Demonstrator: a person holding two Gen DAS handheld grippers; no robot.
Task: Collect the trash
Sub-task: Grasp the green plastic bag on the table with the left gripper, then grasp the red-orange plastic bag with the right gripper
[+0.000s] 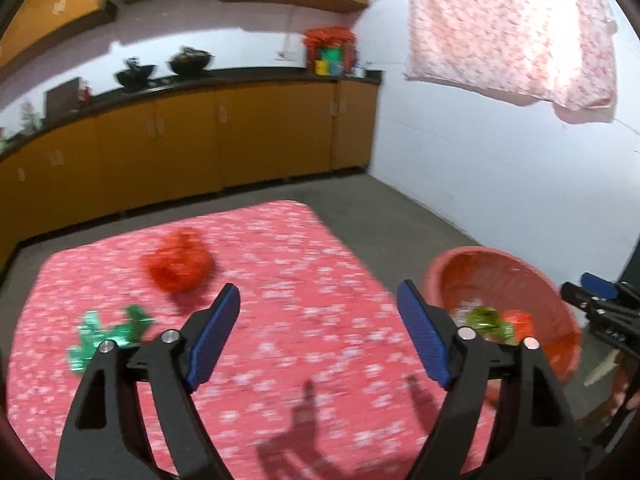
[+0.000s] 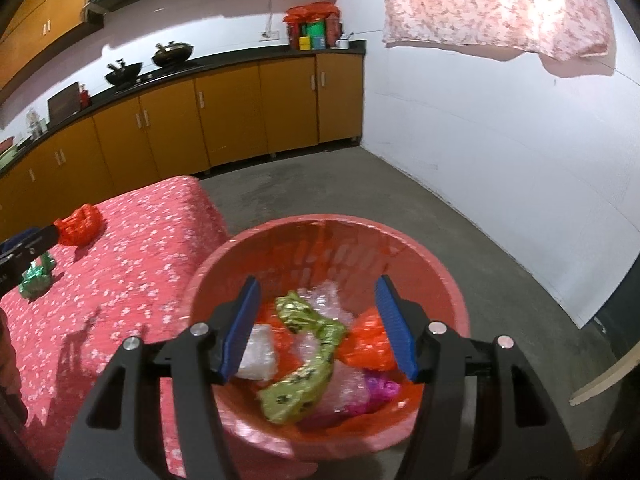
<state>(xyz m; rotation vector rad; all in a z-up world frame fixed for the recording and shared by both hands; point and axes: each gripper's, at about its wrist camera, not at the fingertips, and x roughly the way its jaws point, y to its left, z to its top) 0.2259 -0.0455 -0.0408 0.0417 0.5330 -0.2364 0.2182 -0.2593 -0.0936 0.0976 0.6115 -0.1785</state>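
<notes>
Left gripper (image 1: 318,336) is held wide, empty, toward red bag (image 1: 179,264); right gripper (image 2: 318,326), part-open, empty, is poised over bin (image 2: 448,280) of trash.

We see a red cloth (image 2: 132,248) with small white flowers, matt and soft-looking. Beside it, the red plastic basket (image 2: 448,280) is smooth and faintly glossy. Inside the basket lie a shiny yellow-green foil wrapper (image 2: 304,364), clear bubble wrap (image 2: 328,300) and glossy orange plastic (image 2: 368,340). Beyond the cloth, the cabinets (image 2: 232,116) look like smooth wood, and the floor (image 2: 360,192) is rough grey concrete.
</notes>
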